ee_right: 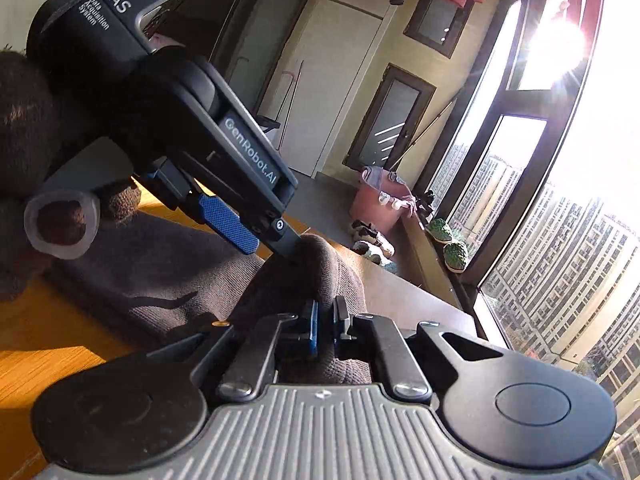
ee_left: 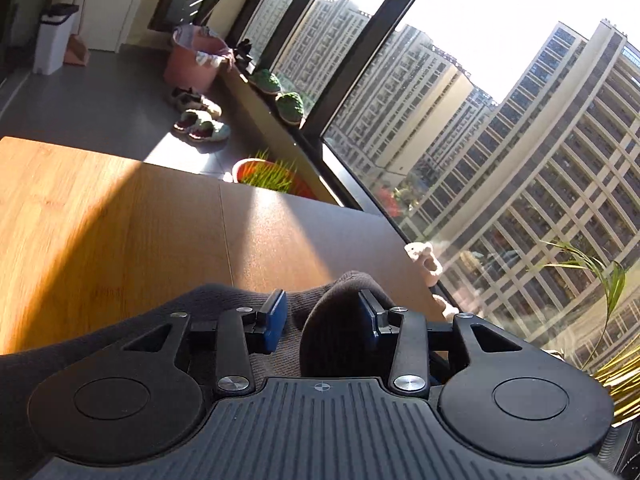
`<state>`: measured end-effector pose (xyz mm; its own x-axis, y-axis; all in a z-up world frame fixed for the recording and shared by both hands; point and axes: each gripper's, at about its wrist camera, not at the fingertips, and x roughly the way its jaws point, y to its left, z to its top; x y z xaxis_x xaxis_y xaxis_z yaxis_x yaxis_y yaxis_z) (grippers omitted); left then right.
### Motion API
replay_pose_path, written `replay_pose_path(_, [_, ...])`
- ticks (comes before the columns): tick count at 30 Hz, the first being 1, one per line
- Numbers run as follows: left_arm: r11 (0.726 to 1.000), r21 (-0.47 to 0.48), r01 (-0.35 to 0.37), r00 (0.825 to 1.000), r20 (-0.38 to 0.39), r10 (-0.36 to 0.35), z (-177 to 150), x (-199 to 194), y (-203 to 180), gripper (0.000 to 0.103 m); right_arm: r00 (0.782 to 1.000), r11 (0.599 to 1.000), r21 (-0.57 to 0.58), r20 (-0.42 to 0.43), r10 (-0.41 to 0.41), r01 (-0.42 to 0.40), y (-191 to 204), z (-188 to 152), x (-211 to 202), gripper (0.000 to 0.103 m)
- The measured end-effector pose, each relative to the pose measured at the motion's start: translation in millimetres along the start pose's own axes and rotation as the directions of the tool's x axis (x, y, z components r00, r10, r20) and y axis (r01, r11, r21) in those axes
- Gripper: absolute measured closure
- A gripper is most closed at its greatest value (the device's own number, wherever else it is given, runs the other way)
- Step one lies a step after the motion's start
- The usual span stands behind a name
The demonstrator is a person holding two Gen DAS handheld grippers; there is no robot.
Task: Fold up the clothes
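Note:
A dark grey knit garment (ee_left: pixel 336 340) lies on the wooden table (ee_left: pixel 120 220), bunched into a hump near the window side. My left gripper (ee_left: pixel 323 318) stands open around that hump: the cloth rests against the right blue pad, and the left pad is clear of it. In the right wrist view the left gripper (ee_right: pixel 272 246) slants down from the upper left, one fingertip poking into the garment (ee_right: pixel 160 264). My right gripper (ee_right: pixel 326 326) sits low over the same hump with its pads nearly together, pinching a fold of the knit. A dark fuzzy sleeve (ee_right: pixel 24 120) holds the left gripper.
The table's far edge runs along a large window. A small plush toy (ee_left: pixel 426 260) sits at that edge. Beyond it on the floor are an orange pot of grass (ee_left: pixel 272 178), shoes (ee_left: pixel 200 120), a pink bucket (ee_left: pixel 192 62) and a white bin (ee_left: pixel 54 36).

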<state>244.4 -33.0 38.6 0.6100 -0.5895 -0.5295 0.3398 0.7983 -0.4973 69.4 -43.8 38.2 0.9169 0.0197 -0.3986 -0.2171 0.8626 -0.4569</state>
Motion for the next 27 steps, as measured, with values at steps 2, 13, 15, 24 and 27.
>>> replay_pose_path(2, [1.0,0.006,-0.003,1.0,0.016,0.003,5.2,-8.0,1.1,0.053,1.0,0.99,-0.137,0.001,-0.02,0.02,27.2,3.6,3.4,0.096])
replay_pose_path(13, [0.992,0.094,-0.081,0.992,-0.086,0.09,-22.6,32.5,12.7,0.05,0.976,0.976,0.035,-0.023,0.215,-0.215,20.6,-0.3,-3.7,0.068])
replay_pose_path(15, [0.995,0.075,-0.065,0.994,-0.088,0.071,-22.4,31.7,17.2,0.05,0.964,0.924,0.282,0.009,0.265,-0.257,-15.3,-11.7,-10.0,0.058])
replay_pose_path(24, [1.0,-0.014,-0.02,0.994,-0.103,0.019,-18.7,27.2,34.1,0.05,0.962,0.568,0.797,0.061,0.267,-0.208,-76.8,-67.2,42.4,0.057])
replay_pose_path(27, [0.999,-0.023,-0.023,0.995,-0.095,0.02,-19.0,24.8,36.7,0.05,0.962,0.614,0.766,0.022,0.272,-0.192,-59.8,-66.9,52.9,0.052])
